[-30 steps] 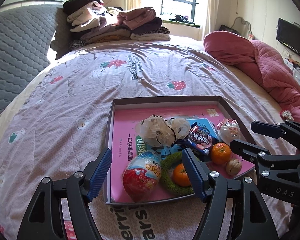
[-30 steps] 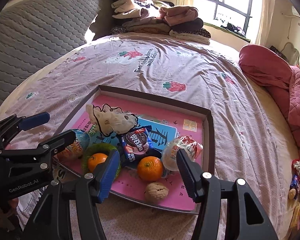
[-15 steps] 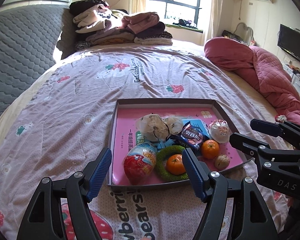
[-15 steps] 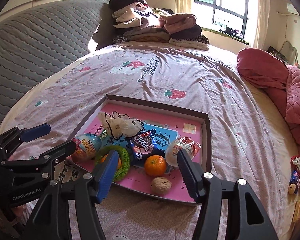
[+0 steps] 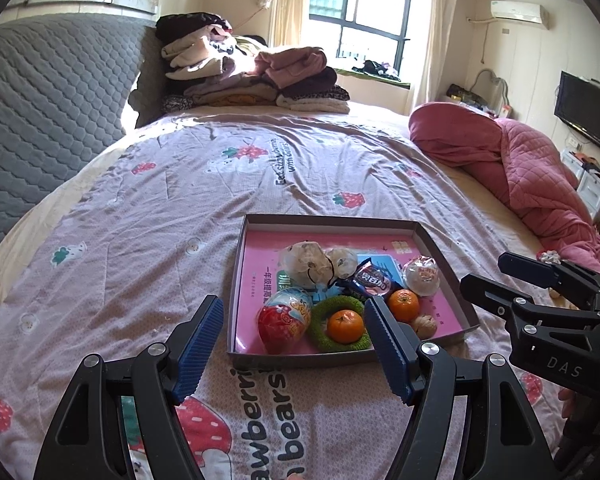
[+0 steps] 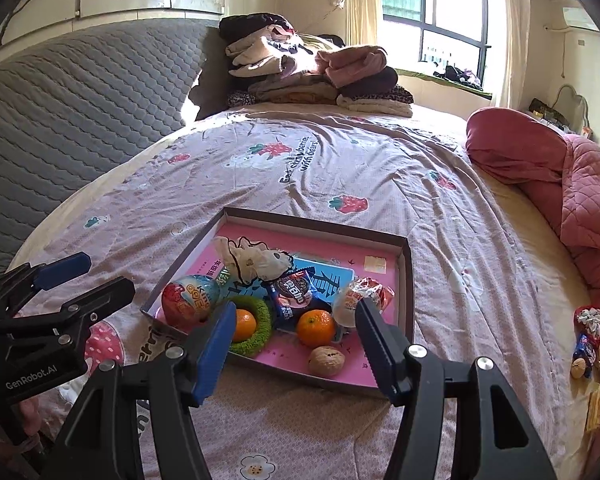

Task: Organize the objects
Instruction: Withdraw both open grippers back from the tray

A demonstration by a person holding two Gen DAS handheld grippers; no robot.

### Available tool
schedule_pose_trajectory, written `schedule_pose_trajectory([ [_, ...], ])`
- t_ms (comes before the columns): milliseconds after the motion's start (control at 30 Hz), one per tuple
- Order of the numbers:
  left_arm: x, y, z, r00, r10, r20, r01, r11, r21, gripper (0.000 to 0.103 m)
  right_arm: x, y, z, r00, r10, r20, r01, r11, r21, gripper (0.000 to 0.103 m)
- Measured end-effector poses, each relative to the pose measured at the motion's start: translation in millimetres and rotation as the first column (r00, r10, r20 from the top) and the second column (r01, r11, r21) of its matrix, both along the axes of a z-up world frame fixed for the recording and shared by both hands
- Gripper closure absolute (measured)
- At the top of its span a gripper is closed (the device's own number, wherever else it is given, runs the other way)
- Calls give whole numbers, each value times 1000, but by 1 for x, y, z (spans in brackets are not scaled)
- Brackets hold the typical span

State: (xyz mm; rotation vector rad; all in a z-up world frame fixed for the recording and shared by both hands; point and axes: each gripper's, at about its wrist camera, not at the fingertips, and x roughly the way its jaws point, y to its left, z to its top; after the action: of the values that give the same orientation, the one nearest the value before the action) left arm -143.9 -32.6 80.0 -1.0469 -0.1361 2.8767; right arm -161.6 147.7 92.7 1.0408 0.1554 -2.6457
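We hold the left gripper [image 5: 294, 346] and the right gripper [image 6: 296, 344] spread, both empty. The right's jaws have just been opening. Shallow pink-lined cardboard tray [image 5: 340, 224] sits ahead on the strawberry-print bedsheet [image 5: 160, 220].

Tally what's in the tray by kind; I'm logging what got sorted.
Tangerines: 2
Walnut: 1
Toy egg: 1
Green ring: 1
Cookie pack: 1
Round wrapped snack: 1
White scrunchie: 1
Total: 8
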Motion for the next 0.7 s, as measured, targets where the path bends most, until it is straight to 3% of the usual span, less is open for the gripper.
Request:
schedule_pose_trajectory([
  [700,48,-5,11,998,26,-65,-27,1000,-8,29,50,11,23,993,-46,-111,35,995,-98,41],
])
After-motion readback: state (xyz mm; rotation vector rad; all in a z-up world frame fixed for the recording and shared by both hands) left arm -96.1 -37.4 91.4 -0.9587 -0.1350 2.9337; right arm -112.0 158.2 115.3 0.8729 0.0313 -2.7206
